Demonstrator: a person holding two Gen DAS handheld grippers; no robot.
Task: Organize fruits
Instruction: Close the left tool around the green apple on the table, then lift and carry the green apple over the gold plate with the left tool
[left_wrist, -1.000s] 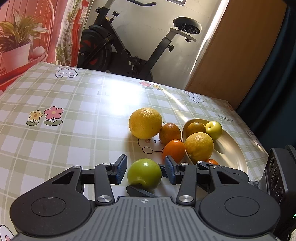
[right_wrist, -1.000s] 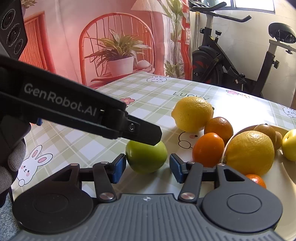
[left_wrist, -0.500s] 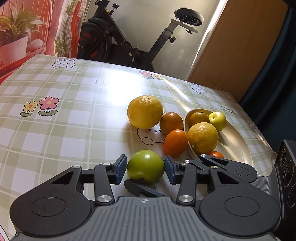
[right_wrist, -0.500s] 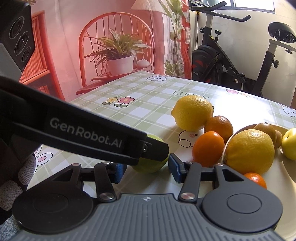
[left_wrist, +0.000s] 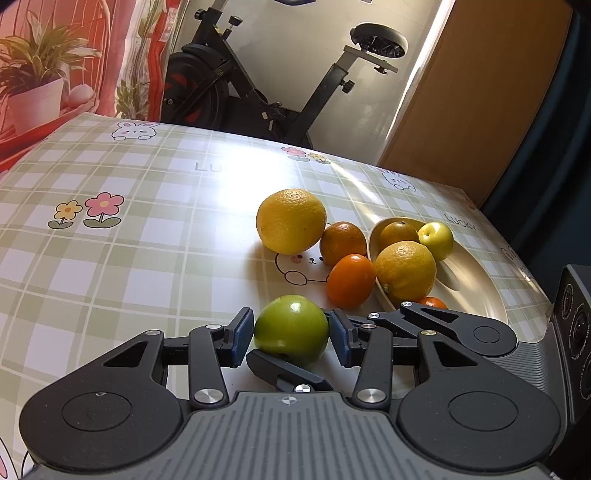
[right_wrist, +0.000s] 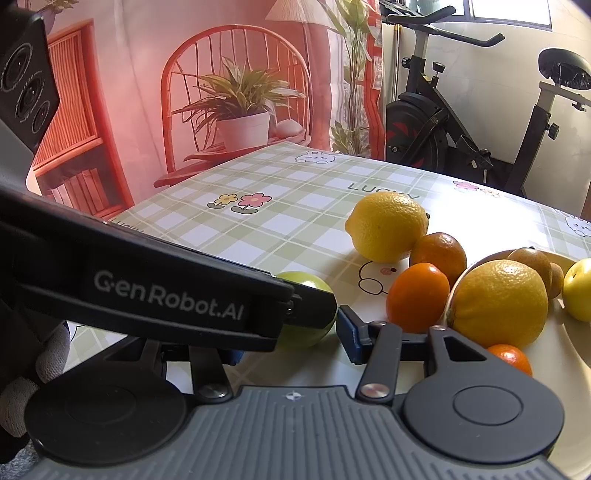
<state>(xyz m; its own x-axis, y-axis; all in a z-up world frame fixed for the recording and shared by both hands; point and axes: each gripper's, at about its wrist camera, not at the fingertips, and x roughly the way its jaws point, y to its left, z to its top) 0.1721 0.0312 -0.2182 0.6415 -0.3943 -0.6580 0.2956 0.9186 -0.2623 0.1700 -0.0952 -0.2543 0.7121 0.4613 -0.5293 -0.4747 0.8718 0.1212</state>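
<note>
Left wrist view first: a green apple (left_wrist: 291, 329) is seen framed by the left tongs (left_wrist: 291, 334), blue pads pressed at or just off either flank, so a clenched grip on the fruit is judged, though full contact on the left pad cannot be confirmed. The apple is found on the checked table (left_wrist: 140, 236), close to the near edge and apart from the other fruit.

Just beyond, an orange (left_wrist: 351, 281) and a darker orange (left_wrist: 342, 243) are parked against the rim of the beige plate (left_wrist: 476, 280), with a big lemon (left_wrist: 291, 220) touching the darker one. On the plate a second lemon (left_wrist: 405, 270), a small yellow-green fruit (left_wrist: 436, 240) and a brownish one (left_wrist: 399, 233) are already gathered, so the plate is read as the collecting spot, and the apple is presumably being gripped for transfer there.

The right tongs (right_wrist: 291, 334) are held spread wide around the same apple (right_wrist: 310, 314), one blue pad (right_wrist: 349, 334) standing clear of the skin; the other pad is hidden behind the left tool's arm, which crosses the right wrist view. Nothing is grasped on that side, which is judged a standby.

Writing now: "GenRobot.AI" is read in pale letters along that crossing arm (right_wrist: 168, 293), and "LUCKY" is printed on the tablecloth, partly cut off by the lemon.
</note>
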